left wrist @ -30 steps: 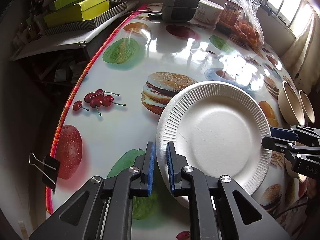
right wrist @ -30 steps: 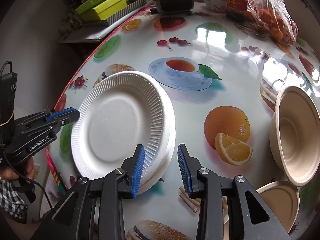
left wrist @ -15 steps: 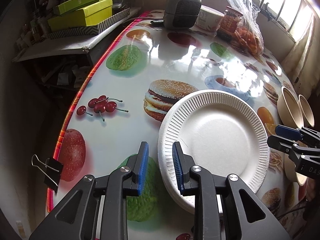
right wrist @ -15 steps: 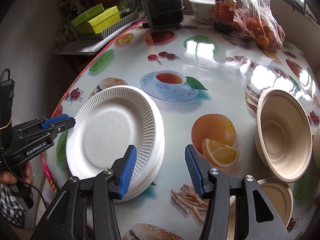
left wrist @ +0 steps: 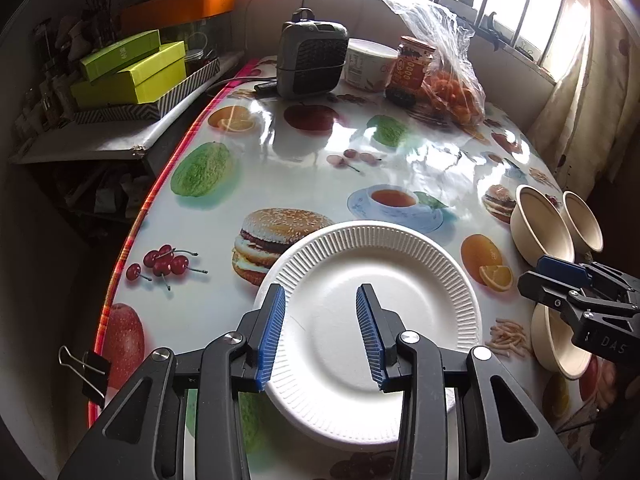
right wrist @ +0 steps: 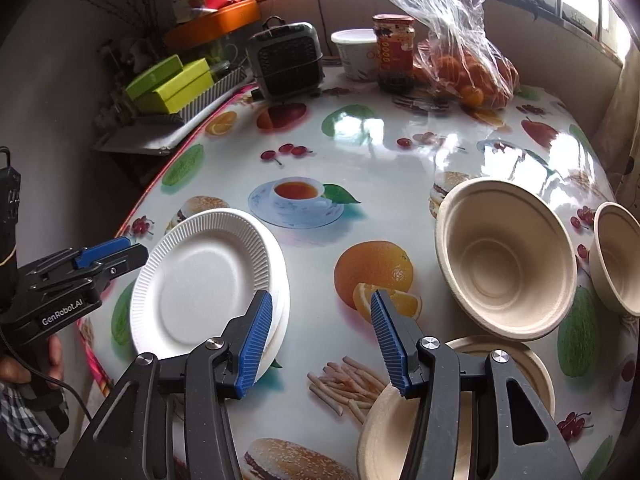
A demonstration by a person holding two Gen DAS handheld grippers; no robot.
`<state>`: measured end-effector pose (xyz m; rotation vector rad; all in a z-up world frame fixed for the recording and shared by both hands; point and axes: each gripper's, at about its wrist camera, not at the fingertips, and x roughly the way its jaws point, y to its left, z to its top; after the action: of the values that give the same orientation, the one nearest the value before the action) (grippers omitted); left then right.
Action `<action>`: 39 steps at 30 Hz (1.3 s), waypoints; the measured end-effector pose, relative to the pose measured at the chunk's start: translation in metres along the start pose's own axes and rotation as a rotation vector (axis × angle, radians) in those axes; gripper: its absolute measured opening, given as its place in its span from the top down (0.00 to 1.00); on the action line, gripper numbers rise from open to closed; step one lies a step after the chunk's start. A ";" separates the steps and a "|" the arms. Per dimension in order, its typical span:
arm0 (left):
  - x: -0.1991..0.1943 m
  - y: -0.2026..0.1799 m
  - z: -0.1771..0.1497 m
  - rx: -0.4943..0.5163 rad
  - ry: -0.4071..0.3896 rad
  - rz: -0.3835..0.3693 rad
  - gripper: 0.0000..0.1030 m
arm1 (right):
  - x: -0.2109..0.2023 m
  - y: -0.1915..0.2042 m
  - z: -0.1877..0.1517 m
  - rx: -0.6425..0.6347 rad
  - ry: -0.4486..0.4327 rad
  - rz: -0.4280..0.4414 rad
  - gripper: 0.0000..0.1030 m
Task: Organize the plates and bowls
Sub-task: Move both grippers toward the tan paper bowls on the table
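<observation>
A stack of white paper plates (left wrist: 372,312) (right wrist: 200,280) lies flat near the table's left edge. My left gripper (left wrist: 320,332) hovers over the near half of the stack. Its jaws are opening, with only air between the blue pads. My right gripper (right wrist: 320,340) is open beside the stack's right rim, above the printed orange, and holds nothing. Each gripper shows in the other's view: the left gripper (right wrist: 108,256) and the right gripper (left wrist: 560,276). A large beige bowl (right wrist: 508,256) and a smaller beige bowl (right wrist: 620,256) stand at the right. Two more beige bowls (right wrist: 500,364) sit under the right gripper.
A small grey fan heater (left wrist: 312,60), a white tub (left wrist: 368,64), a jar (left wrist: 412,68) and a bag of oranges (left wrist: 452,92) line the far edge. Green boxes (left wrist: 132,72) rest on a shelf to the left. A binder clip (left wrist: 86,368) hangs on the table's left edge.
Both grippers came off the plate rim, widened their jaws and rose back from the table. The plate stack stayed flat where it lay.
</observation>
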<state>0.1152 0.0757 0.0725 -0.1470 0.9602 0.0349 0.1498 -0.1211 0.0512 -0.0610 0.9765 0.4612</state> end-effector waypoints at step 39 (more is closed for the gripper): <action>0.049 -0.163 0.059 0.188 0.034 -0.257 0.63 | -0.060 -0.148 -0.025 0.295 -0.154 -0.204 0.50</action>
<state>0.2064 -0.0793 0.0836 -0.0964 0.9672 -0.2944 0.1616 -0.2816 0.0623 0.1383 0.8670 0.1297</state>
